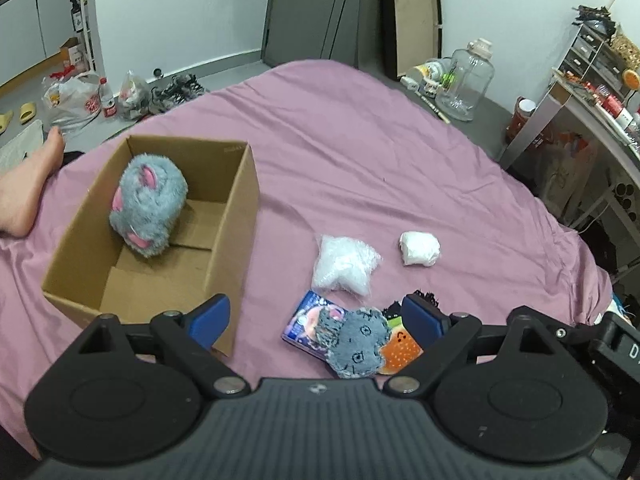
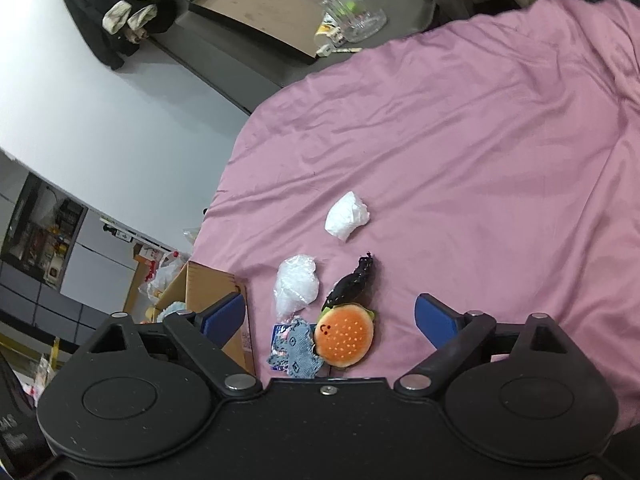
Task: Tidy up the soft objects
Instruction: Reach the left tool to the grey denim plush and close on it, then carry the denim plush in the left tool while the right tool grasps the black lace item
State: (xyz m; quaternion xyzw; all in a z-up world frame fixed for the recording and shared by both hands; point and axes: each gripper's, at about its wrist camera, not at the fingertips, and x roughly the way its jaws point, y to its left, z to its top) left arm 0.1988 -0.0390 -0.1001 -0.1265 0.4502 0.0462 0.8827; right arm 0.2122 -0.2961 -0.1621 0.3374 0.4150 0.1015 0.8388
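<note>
As seen from the left wrist view, we record the left tongs [image 1: 316, 320] spread wide and holding nothing, poised above the pink bed sheet [image 1: 360, 160]. We note a cardboard box [image 1: 236, 216] standing open on the sheet to the left, with a grey plush toy [image 1: 150, 204] lying inside it against the far wall. Between the blue fingertips [image 1: 210, 318] we find a cluster: a small grey denim-like piece [image 1: 358, 344] overlapping a blue packet [image 1: 306, 322] and an orange burger plush [image 1: 400, 350]. Beyond these lie a clear plastic bag [image 1: 344, 266] and, apart to its right, a white wad [image 1: 420, 248]. A bare foot [image 1: 24, 188] rests on the sheet left of the box.

Turning to the right wrist view, we record the right tongs [image 2: 330, 318] likewise wide apart and empty. The burger plush [image 2: 345, 340] sits between the fingers, touching the grey piece [image 2: 296, 348] on its left. A black item [image 2: 352, 284] lies just behind the burger, the clear bag [image 2: 296, 284] beside it, the white wad [image 2: 346, 216] farther off. The box corner [image 2: 212, 288] shows at left.
</note>
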